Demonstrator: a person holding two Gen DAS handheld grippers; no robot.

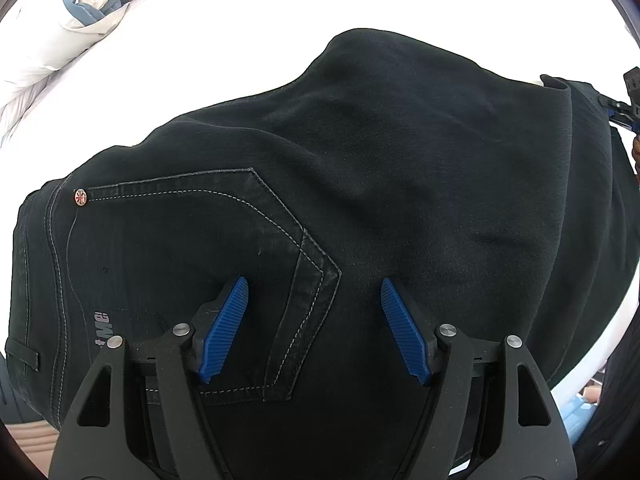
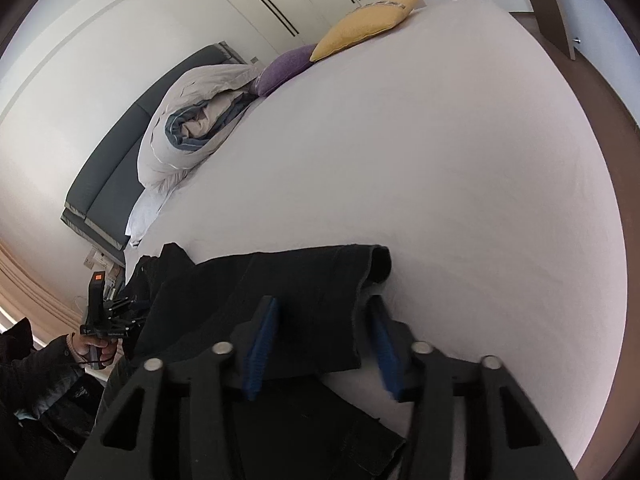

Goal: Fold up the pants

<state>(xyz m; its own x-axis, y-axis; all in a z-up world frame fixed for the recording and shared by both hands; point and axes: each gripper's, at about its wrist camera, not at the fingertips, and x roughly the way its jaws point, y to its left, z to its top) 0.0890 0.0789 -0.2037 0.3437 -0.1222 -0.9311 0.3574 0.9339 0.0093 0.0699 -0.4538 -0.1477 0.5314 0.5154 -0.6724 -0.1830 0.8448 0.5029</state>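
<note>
the black pants (image 1: 360, 168) lie folded on the bed (image 2: 460, 160). our left gripper (image 1: 314, 320) and right gripper (image 2: 324, 344) hover wide open, holding nothing; we should press the fold flat and align the hems.

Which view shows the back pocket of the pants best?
The left wrist view: the back pocket fills the foreground, its stitching and rivet clear, just ahead of the open left gripper. In the right wrist view the pants show only as dark folded cloth; no pocket is visible.
</note>
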